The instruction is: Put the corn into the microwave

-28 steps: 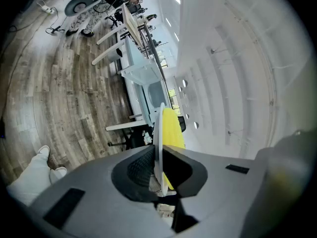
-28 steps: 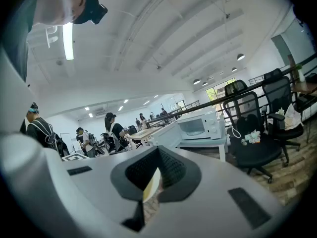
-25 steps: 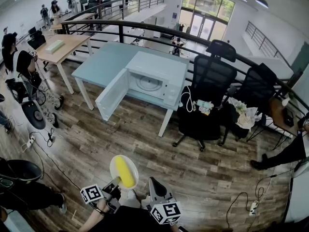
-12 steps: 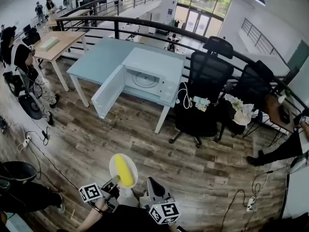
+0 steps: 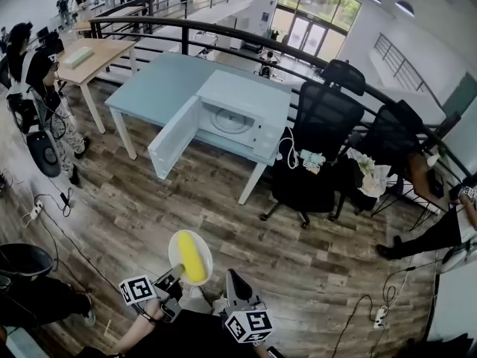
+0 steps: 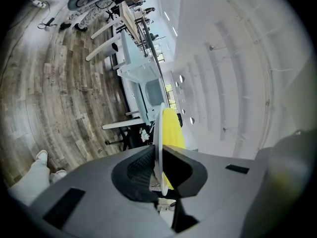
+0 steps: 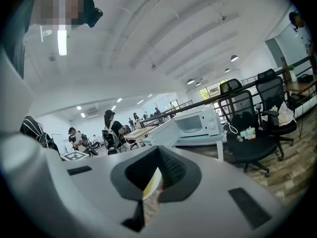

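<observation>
A yellow corn cob [image 5: 192,257] lies on a small white plate [image 5: 179,243] held over the wooden floor. My left gripper [image 5: 173,278] is shut on the plate's near rim. In the left gripper view the plate [image 6: 160,128] stands edge-on between the jaws, with the corn [image 6: 172,130] on its right face. My right gripper [image 5: 232,278] hovers just right of the plate, apart from it, its jaws closed on nothing [image 7: 157,155]. The white microwave [image 5: 246,114] stands far ahead on a pale blue table [image 5: 149,88], its door [image 5: 173,136] swung wide open and the turntable showing.
Two black office chairs [image 5: 313,162] stand right of the table, one with small items on its seat. A curved black railing [image 5: 298,54] runs behind. People stand at the far left near a wooden desk [image 5: 89,58]. Cables [image 5: 45,215] lie on the floor.
The plate with the corn has edged slightly up the picture toward the microwave. Both grippers keep the same pose and grip.
</observation>
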Motion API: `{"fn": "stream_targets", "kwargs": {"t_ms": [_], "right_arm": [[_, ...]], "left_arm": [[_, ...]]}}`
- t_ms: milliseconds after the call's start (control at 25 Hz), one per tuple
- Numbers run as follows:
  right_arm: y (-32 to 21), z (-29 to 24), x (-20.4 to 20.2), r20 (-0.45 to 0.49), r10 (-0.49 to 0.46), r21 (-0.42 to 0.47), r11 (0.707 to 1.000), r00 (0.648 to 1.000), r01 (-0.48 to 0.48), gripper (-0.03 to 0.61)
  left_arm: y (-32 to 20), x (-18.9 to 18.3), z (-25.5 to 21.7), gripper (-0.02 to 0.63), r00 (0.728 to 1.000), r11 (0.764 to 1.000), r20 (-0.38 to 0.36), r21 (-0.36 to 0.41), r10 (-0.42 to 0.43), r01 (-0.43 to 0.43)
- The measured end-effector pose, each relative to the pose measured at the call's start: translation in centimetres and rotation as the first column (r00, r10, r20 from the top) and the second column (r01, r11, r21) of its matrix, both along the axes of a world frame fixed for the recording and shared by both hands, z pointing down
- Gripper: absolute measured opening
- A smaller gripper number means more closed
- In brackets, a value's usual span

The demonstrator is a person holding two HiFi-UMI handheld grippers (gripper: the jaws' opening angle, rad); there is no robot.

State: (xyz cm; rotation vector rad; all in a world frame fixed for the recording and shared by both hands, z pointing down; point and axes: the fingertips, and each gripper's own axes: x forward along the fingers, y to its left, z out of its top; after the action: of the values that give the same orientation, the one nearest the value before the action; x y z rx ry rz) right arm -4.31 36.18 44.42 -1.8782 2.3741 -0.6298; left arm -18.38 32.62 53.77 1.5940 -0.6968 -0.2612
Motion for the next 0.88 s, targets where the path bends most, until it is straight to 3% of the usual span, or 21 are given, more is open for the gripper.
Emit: {"fn": "stream_targets", "kwargs": {"t_ms": [520, 880], "right_arm": [[-1.6, 0.6, -1.4, -0.004, 0.043, -0.015, 0.999, 0.999, -0.043, 0.008], [-4.4, 0.9, -1.9, -0.025, 0.003, 0.004, 1.000, 1.000, -0.003, 0.008]], "left_arm": [[-2.3, -2.6, 0.6, 0.029, 0.999, 1.000, 0.043, 0.010, 0.007, -0.008], [-4.7, -2.9, 0.4, 0.029, 0.999, 0.999, 0.048, 0.028, -0.026, 0.025]]}}
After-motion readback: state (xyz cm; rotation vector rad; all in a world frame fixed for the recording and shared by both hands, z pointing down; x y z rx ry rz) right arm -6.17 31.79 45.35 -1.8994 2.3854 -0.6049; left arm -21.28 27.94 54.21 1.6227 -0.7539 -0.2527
